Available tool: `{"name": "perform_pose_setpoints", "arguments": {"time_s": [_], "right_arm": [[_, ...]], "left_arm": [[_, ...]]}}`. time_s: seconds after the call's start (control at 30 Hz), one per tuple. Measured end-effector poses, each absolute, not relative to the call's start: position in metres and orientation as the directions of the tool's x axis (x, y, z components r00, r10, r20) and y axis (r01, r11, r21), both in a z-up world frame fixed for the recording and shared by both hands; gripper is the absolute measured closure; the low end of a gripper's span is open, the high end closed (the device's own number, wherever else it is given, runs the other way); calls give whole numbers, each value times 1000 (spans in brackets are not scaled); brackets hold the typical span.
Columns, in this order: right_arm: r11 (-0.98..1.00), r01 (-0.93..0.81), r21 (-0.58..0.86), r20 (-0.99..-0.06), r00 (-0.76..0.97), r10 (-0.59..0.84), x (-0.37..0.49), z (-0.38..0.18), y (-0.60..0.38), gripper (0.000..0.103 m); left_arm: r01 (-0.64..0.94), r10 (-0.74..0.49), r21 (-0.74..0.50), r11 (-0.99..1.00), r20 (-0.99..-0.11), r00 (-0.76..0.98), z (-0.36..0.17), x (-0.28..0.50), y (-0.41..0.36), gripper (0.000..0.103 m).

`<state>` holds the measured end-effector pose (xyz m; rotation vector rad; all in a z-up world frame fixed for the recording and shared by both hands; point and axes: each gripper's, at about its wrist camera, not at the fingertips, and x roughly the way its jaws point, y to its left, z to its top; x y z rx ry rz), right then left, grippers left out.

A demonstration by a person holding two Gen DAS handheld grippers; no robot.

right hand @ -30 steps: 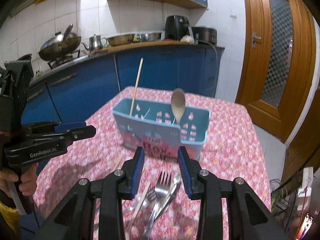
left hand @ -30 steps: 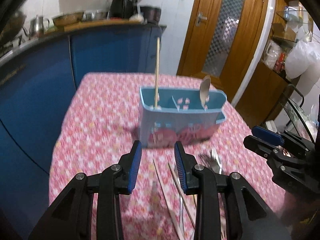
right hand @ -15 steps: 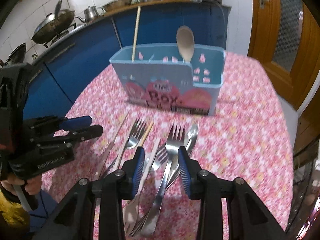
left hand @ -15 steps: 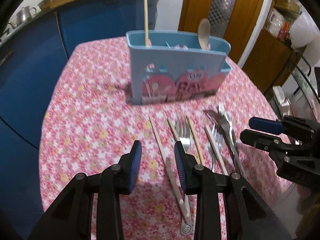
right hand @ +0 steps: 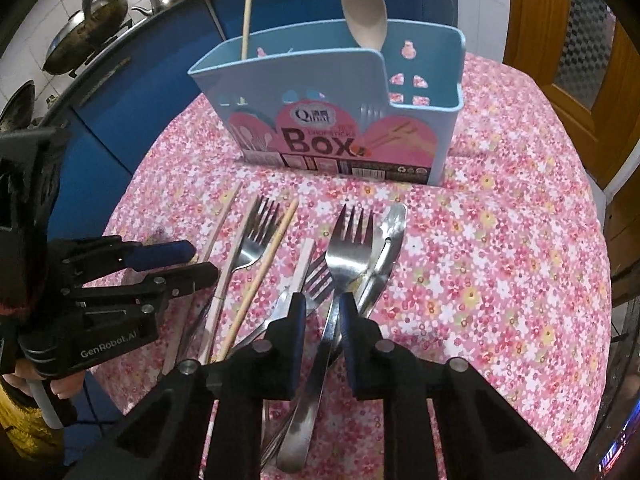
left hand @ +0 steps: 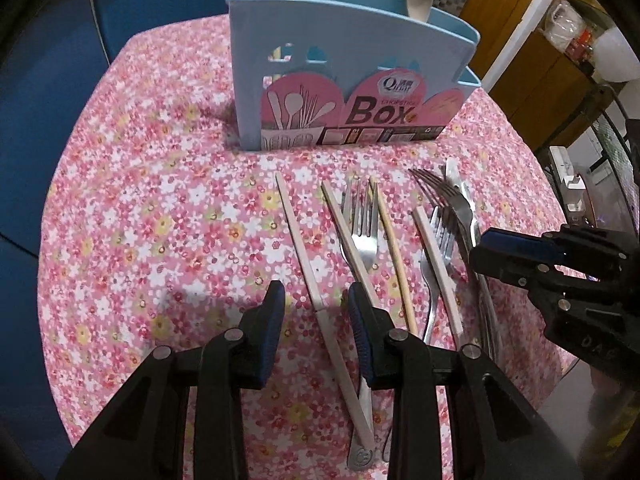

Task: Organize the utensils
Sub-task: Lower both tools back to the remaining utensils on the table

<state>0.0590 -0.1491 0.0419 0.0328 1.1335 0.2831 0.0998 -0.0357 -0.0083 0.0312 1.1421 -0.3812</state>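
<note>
- The loose utensils lie fanned across the lower middle of both views on the floral desk (left hand: 132, 208), handles toward the cameras, within reach of either hand.
- The blue utensil box (right hand: 332, 108) stands upright beyond them, upper centre, already holding a spoon (right hand: 365, 18) and a wooden stick (right hand: 247, 8).
- The right gripper (right hand: 322, 318) hovers with fingers narrowly parted astride a fork (right hand: 340, 264), apparently not yet clamping it.
- The left gripper (left hand: 316, 312) is moderately open, empty, straddling a pale chopstick (left hand: 308, 264).
- Bare cloth lies at frame left and right; the desk edge sits close behind the handles.
</note>
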Motion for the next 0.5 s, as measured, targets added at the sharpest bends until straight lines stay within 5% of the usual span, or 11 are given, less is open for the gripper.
{"name": "perform_pose_setpoints", "arguments": {"time_s": [0.2, 0.5], "right_arm": [[967, -200, 157, -906, 360, 221, 67, 35, -150, 87], [968, -194, 159, -922, 322, 216, 78, 24, -145, 87]], "left_arm": [[302, -281, -179, 936, -897, 340, -10, 110, -38, 80], [307, -276, -179, 935, -910, 309, -10, 124, -45, 81]]}}
